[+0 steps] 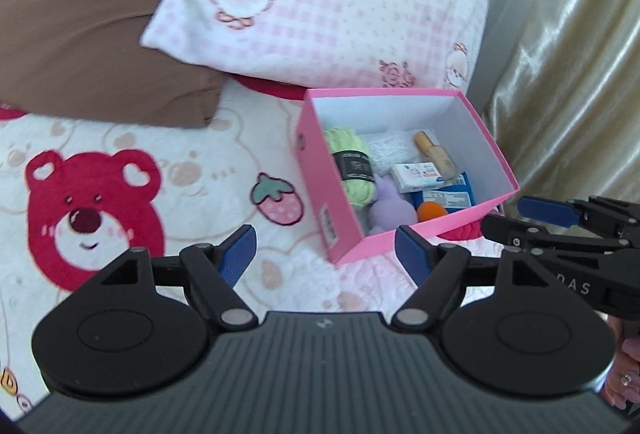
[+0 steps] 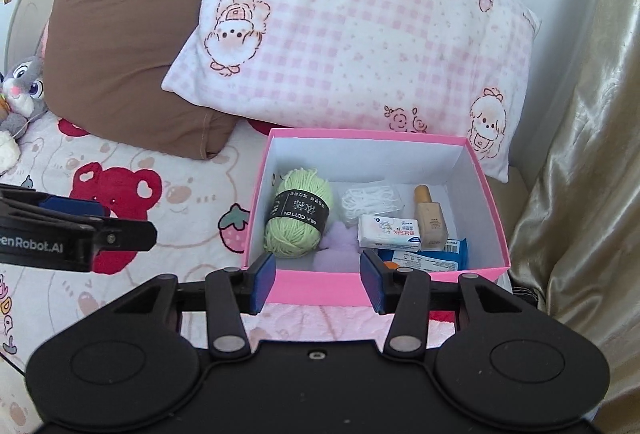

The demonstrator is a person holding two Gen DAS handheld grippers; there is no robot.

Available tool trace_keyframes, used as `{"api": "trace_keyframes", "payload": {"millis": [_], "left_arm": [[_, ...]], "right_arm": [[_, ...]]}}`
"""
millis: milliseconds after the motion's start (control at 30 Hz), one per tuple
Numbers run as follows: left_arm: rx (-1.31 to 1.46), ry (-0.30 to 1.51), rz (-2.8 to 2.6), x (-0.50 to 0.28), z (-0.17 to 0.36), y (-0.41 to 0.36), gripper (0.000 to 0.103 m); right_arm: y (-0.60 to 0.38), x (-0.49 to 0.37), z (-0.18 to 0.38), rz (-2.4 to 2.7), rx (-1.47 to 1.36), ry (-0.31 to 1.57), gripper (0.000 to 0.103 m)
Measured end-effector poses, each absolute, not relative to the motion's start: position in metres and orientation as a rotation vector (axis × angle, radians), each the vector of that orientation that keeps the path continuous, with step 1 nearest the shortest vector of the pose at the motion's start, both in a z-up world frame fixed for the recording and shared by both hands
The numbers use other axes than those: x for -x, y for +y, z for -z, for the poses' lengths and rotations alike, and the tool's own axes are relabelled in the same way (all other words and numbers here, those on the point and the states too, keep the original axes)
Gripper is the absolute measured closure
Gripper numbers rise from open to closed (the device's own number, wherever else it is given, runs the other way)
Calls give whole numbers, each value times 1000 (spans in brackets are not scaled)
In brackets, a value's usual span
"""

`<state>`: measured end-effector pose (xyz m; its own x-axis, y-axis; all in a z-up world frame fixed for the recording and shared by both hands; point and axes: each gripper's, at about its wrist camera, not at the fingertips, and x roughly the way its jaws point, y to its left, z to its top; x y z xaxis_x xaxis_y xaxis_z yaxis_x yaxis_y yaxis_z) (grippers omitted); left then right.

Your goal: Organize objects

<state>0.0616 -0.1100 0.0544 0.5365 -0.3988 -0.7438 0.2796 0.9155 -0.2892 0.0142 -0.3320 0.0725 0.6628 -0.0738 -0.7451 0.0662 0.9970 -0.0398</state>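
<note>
One pink box (image 2: 312, 284) sits open on the bear-print bedspread (image 2: 168, 254), just in front of one pink checked pillow (image 2: 360, 45); one brown pillow (image 2: 116, 65) lies to the left. Inside the box are one green yarn ball (image 2: 298, 220) banded "MILK COTTON", one bag of white cotton swabs (image 2: 370, 201), one foundation bottle (image 2: 430, 222), one white tissue packet (image 2: 388, 232), one blue wipes pack (image 2: 432, 258), one purple plush (image 2: 336, 244) and one orange sponge (image 1: 431, 210). The left gripper (image 1: 325, 254) and right gripper (image 2: 318, 284) both hang released, nothing between their blue pads. "enRobot.AI" shows on the left gripper's side. One grey rabbit toy (image 2: 20, 89) sits far left.
</note>
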Motion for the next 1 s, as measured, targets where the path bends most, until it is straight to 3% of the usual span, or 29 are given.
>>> {"api": "trace_keyframes", "payload": {"millis": [100, 167, 333, 433, 600, 700, 1000], "left_arm": [[163, 915, 376, -54, -58, -84, 27], [164, 904, 349, -48, -60, -67, 25], [183, 912, 309, -39, -56, -35, 24], [178, 909, 293, -37, -53, -25, 20], [176, 938, 290, -37, -46, -16, 16], [168, 951, 301, -34, -44, -13, 0], [118, 987, 234, -35, -43, -10, 0]], "right_arm": [[-319, -9, -75, 84, 1, 838, 46], [-310, -5, -77, 84, 3, 833, 35], [-292, 1, -77, 98, 20, 829, 27], [-286, 3, -77, 72, -1, 815, 11], [-275, 0, -71, 103, 2, 841, 10], [-272, -2, -69, 133, -2, 861, 10], [-270, 2, -68, 164, -26, 898, 10]]}}
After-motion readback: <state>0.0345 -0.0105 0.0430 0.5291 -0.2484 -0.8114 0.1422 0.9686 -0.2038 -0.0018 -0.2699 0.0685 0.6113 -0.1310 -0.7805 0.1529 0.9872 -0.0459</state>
